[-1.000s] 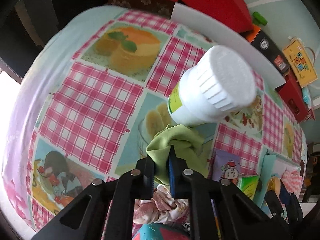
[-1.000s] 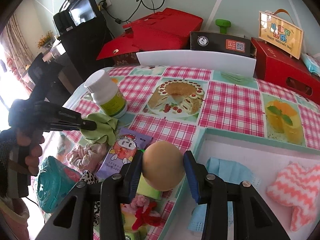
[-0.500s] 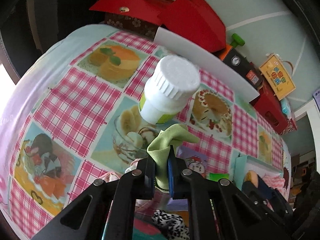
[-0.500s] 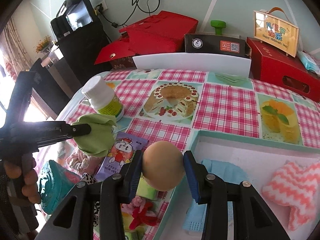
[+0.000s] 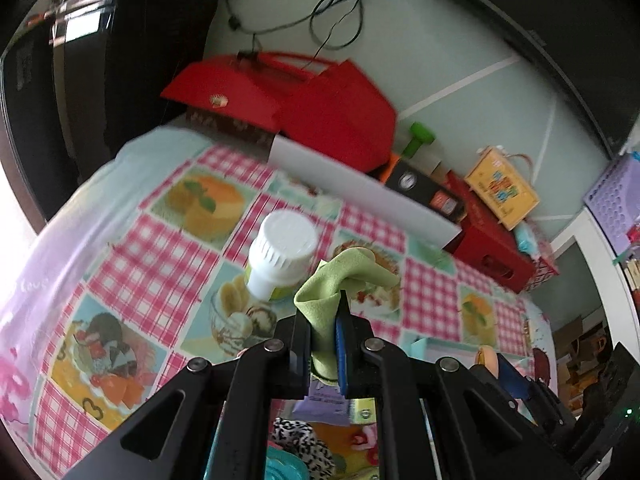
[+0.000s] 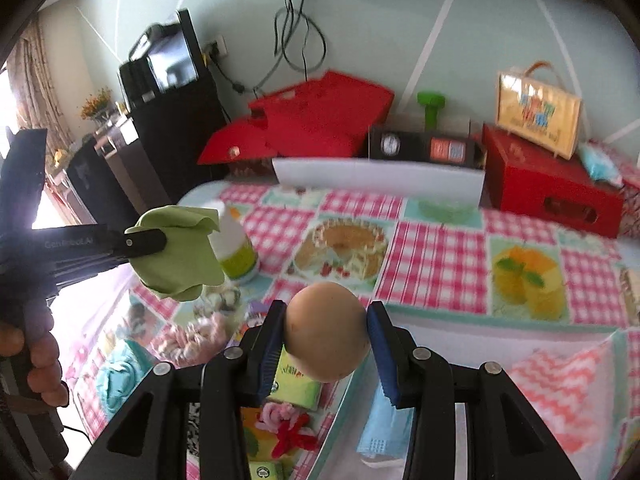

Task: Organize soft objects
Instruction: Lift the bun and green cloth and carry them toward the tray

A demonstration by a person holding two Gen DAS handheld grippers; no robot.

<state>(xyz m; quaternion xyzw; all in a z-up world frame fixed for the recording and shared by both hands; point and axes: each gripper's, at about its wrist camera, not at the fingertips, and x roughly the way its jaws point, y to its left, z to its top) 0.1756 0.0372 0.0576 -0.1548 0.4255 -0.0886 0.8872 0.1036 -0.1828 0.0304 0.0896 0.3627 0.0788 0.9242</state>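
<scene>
Lifted since a second ago, the left claw (image 5: 325,334) stays clenched on the green cloth (image 5: 336,280), now clear of the desk (image 5: 152,264) and beside the white bottle (image 5: 282,256).

Right wrist view: the right claw (image 6: 326,354), part open, grips the tan ball (image 6: 326,330) over the tray (image 6: 568,330) edge.

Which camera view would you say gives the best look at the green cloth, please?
The right wrist view: there the green cloth shows from the side, hanging whole from the shut left gripper above the table. The left wrist view shows only its bunched top and a pinched strip; the gripper's own fingers hide the rest.
</scene>
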